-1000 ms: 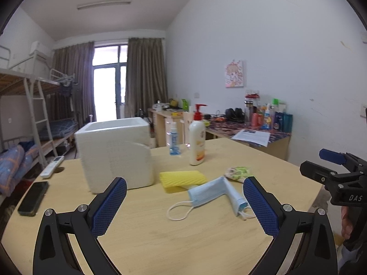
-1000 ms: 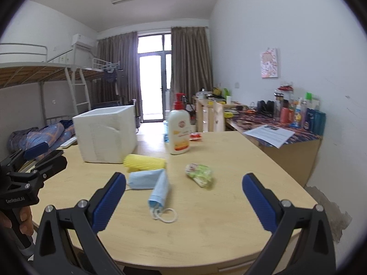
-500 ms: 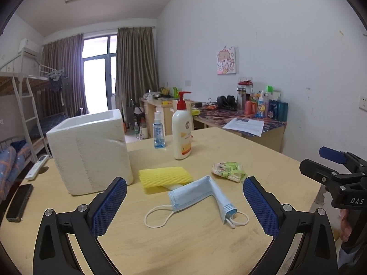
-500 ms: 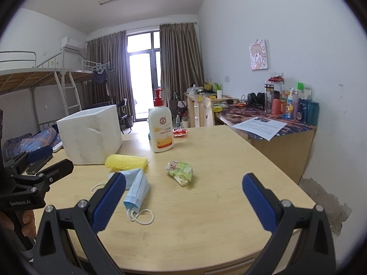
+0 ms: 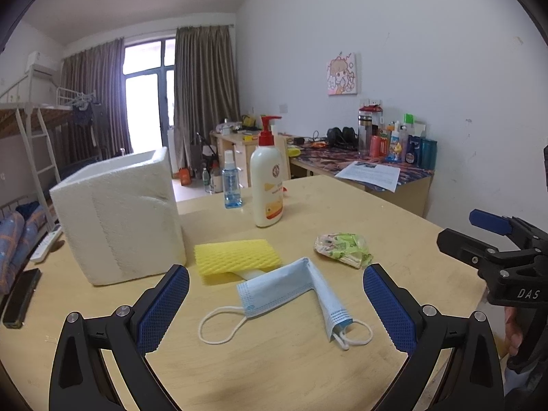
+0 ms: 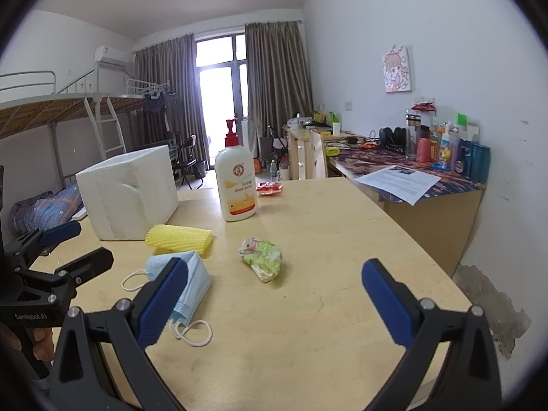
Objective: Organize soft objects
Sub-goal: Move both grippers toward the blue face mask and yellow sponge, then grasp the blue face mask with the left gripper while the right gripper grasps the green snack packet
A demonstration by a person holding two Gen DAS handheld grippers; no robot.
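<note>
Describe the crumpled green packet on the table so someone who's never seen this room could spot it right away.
Start at the white foam box on the wooden table, then move past the yellow foam net lying beside it. The crumpled green packet lies alone beyond the net and the blue face mask, touching neither. It is the only shiny, wrinkled printed wrapper among these soft items.

Mask (image 5: 291, 287) before sponge (image 5: 236, 257) (touching), foam box (image 5: 120, 215) left, packet (image 5: 342, 246) right, bottle (image 5: 267, 185) behind
</note>
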